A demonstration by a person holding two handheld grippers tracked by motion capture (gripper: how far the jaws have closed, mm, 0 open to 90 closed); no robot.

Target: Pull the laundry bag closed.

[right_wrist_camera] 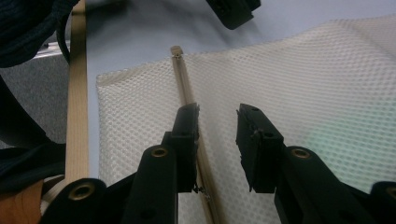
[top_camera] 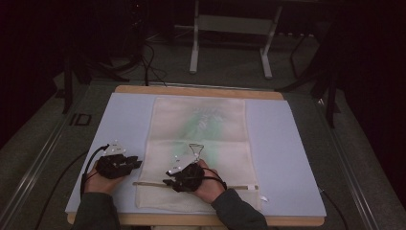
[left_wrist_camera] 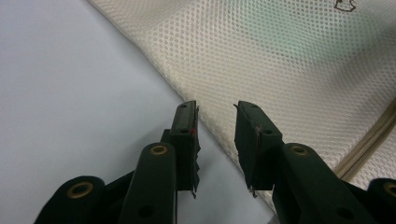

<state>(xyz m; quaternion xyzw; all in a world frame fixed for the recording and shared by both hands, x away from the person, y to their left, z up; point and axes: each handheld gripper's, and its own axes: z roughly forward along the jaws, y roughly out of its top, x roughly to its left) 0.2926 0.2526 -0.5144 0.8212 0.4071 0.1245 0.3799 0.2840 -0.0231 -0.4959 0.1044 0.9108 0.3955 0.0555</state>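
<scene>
Your sleeves and hands enter at the near edge of the table (top_camera: 297, 221), and both tools work close to that edge. Your right gripper (top_camera: 168, 182) sits over the near part of the mesh bag (top_camera: 201, 127), at its zipper (right_wrist_camera: 183, 79); its jaws stand partly apart, with the zipper strip running along the inner face of one jaw and no pad pressing on it. Your left gripper (top_camera: 139, 163) hovers just off the bag's left edge, over the pale blue mat (top_camera: 122, 120); its jaws are narrowly apart and hold nothing, the bag's hem passing beneath the gap. Open mat lies to the left and right of the bag and beyond its far end. Little mat remains between the bag's near hem and the wooden table edge. You have the bag lying flat at the mat's centre: cream, fine honeycomb mesh, a faint green tint showing through it, a crease across the middle, and a thin wire loop (top_camera: 196, 149) on it just beyond your right gripper.
</scene>
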